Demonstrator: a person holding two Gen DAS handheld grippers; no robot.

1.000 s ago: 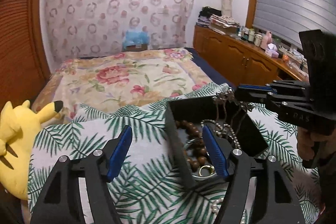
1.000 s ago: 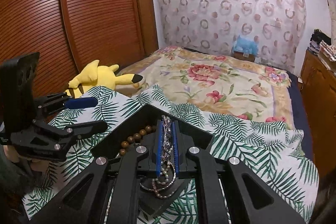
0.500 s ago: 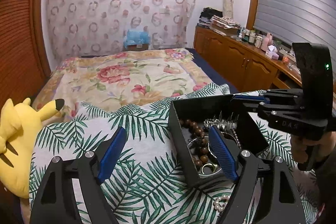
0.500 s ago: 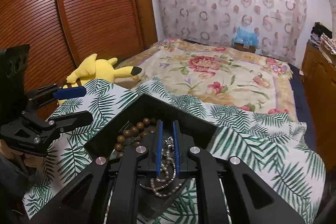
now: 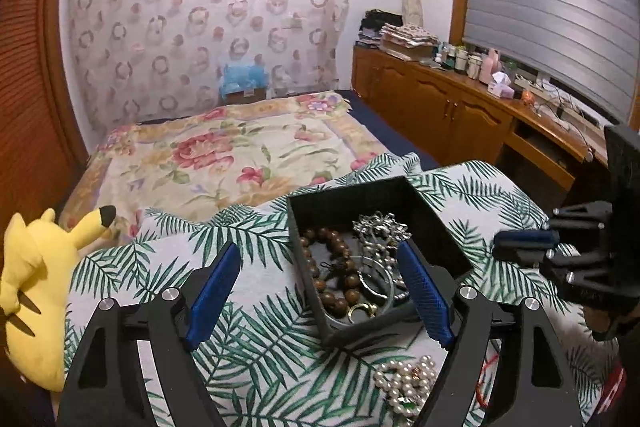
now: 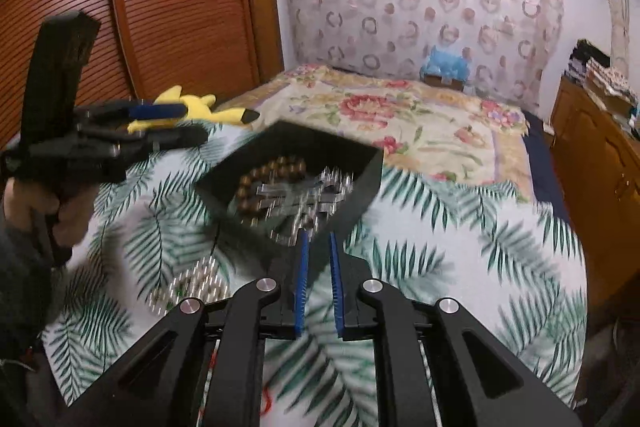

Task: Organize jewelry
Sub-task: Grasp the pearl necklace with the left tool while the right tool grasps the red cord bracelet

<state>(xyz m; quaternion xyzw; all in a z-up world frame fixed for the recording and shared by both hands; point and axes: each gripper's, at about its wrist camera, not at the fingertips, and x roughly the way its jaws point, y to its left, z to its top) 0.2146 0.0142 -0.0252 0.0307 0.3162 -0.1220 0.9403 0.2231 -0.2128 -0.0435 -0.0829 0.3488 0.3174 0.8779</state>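
- Box point(image 5: 424, 205), black and lidless, sits on the palm-leaf cloth point(image 5: 256, 343) with brown beads point(image 5: 334, 273) and a silver chain point(image 5: 380, 227) inside.
- Left gripper point(image 5: 320, 287) hangs with jaws spread wide, nothing pinched; its right finger overlaps the box's near corner, bare cloth under the left one.
- Right gripper point(image 6: 318, 283) is just short of the box's near edge, jaws narrowly apart and opening, empty.
- Pearl strand point(image 5: 404, 379) lies on the cloth just outside the box.
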